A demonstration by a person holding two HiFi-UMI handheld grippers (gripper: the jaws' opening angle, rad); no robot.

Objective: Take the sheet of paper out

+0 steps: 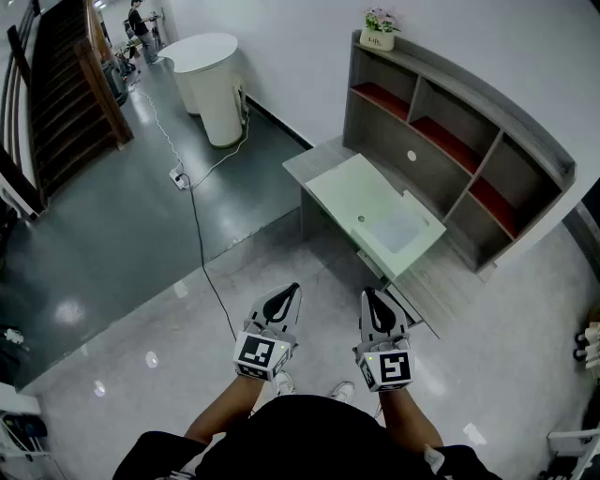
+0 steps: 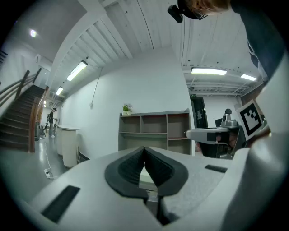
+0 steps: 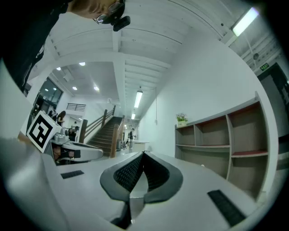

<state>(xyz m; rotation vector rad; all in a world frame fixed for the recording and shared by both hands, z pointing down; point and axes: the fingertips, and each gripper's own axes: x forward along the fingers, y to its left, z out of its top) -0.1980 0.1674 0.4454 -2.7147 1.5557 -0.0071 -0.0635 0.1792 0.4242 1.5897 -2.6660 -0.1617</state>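
Both grippers are held level over the floor, short of a grey desk with a pale green glass top. A whitish rectangle, possibly the sheet of paper, lies at the top's right end. My left gripper is shut, its dark pads touching at the tip in the left gripper view. Level with it to the right, my right gripper is shut too and holds nothing. A flat grey panel juts out under the desk's near corner, just ahead of the right gripper.
A grey shelf unit with red-floored compartments backs the desk, with a potted plant on top. A white round counter stands at the far left. A cable and a power strip lie on the floor. A staircase rises at the left.
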